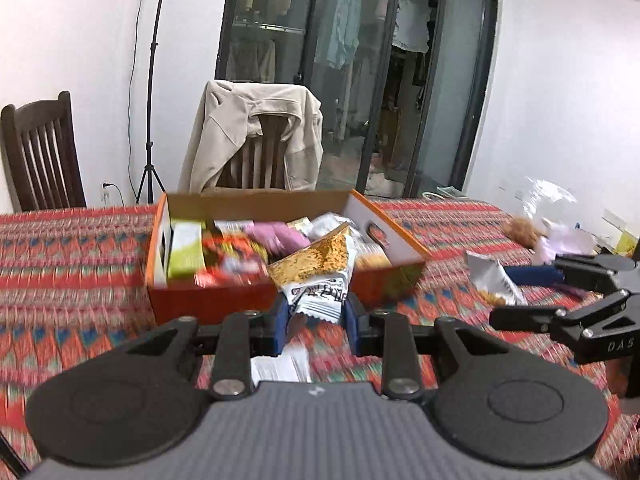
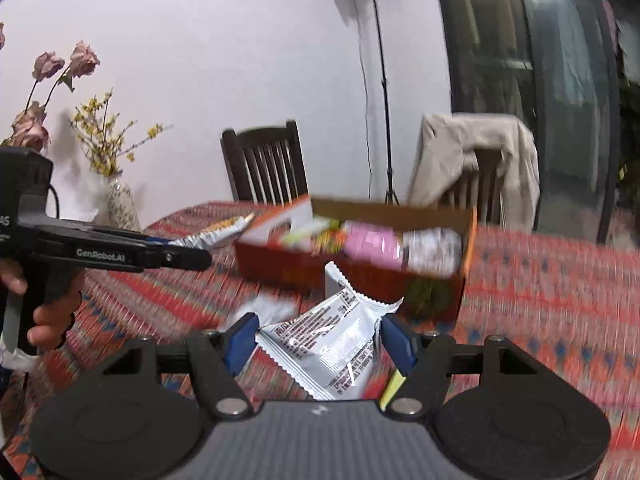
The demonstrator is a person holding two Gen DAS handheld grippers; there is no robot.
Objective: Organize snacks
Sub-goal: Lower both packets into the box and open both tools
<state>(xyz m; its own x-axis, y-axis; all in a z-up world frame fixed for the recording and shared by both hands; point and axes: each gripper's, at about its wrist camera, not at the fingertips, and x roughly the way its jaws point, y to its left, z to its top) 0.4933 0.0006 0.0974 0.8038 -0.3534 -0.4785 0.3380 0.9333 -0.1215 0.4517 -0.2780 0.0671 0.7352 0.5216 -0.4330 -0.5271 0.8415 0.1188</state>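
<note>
Holding a snack in each hand right now: my left tool [image 1: 316, 320] is clamped on a yellow-and-white packet [image 1: 316, 276] just short of the near wall of the orange box [image 1: 192, 300], and my right tool [image 2: 318, 340] is pinched on a silver packet [image 2: 336, 340], also in front of that box. Both views are blurry, so I'm moving quick. Worry is the slick foil: each grip looks to catch only the lower part of its packet, so one could slide out onto the table [image 1: 80, 248]. The box is already pretty stuffed, so whatever I drop on top might spill over the low wall.
</note>
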